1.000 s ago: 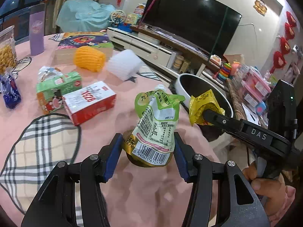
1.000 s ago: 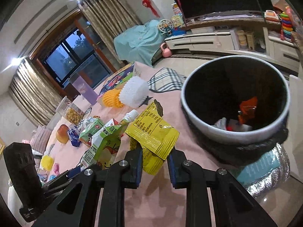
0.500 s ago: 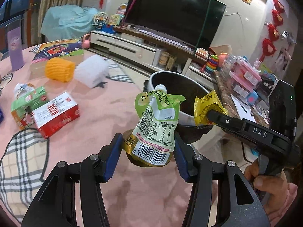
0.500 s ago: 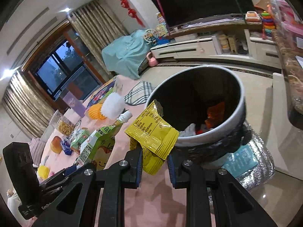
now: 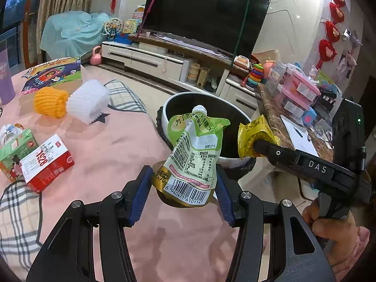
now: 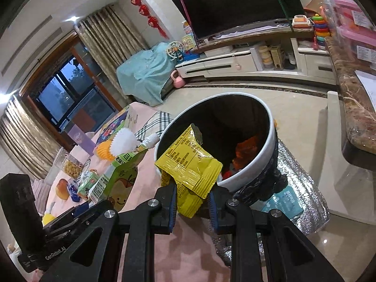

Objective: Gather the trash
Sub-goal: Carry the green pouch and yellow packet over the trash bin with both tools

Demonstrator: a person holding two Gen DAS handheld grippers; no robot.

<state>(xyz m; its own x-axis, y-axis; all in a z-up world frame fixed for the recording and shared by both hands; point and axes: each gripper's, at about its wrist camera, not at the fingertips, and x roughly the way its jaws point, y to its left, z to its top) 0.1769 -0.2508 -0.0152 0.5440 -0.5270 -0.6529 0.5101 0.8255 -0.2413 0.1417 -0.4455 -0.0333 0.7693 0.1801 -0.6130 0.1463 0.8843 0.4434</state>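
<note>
The left gripper (image 5: pixel 184 193) is clamped on the base of a crumpled green-and-white spouted drink pouch (image 5: pixel 196 155), blue pads pressing both sides, the white spout pointing up and away from the fingers. Directly beyond that pouch sits the round white-rimmed trash bin with a black inside (image 5: pixel 169 108), standing just off the edge of the pink tablecloth (image 5: pixel 112 145). To the right of the left gripper, the right gripper (image 6: pixel 191 199) pinches a crinkled yellow snack wrapper (image 6: pixel 188 164) low down, its upper half standing up in front of the bin's near rim (image 6: pixel 273 131). Inside the bin, past the wrapper, lie orange and red scraps (image 6: pixel 245 151). In the left wrist view a hand (image 5: pixel 338 235) grips the right gripper's handle at lower right. Off to the left of the left gripper, on the cloth, lie a red-and-white carton (image 5: pixel 47 164), a green carton (image 5: pixel 15 145), a white foam fruit net (image 5: pixel 88 101) and a yellow foam net (image 5: pixel 50 102) touching it.
</note>
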